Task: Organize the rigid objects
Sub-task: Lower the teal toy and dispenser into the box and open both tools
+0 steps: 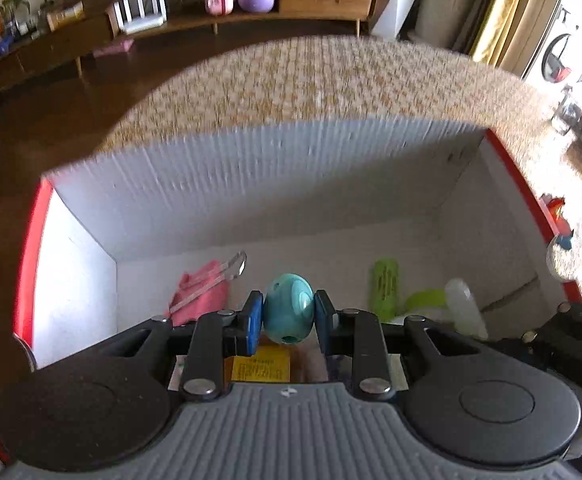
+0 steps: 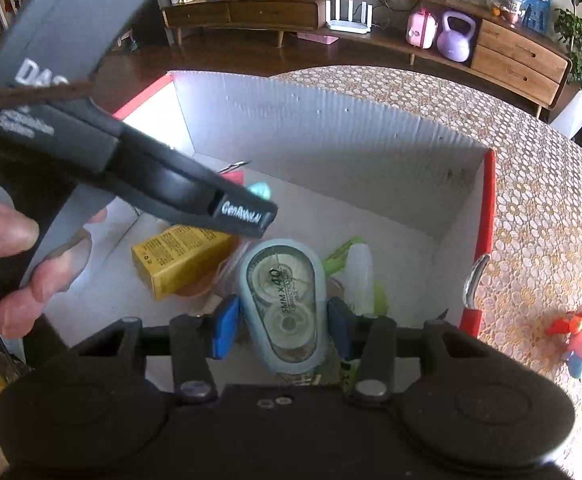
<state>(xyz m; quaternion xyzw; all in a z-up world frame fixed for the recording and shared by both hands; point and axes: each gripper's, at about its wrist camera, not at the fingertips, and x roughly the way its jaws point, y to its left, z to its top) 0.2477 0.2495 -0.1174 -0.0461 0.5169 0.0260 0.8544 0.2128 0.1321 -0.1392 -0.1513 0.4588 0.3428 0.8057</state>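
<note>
Left gripper [image 1: 289, 315] is clamping a teal ball [image 1: 289, 308], hanging over the white box [image 1: 219, 184]. Right gripper [image 2: 283, 320] is pinching a correction-tape dispenser [image 2: 283, 300] above the yellow carton [image 2: 179, 258] inside it.

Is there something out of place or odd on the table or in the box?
One thing stands out: a small red and blue toy figure lies alone on the patterned tablecloth, outside the red-edged box where the other items are gathered. Nothing looks spilled or damaged.
</note>
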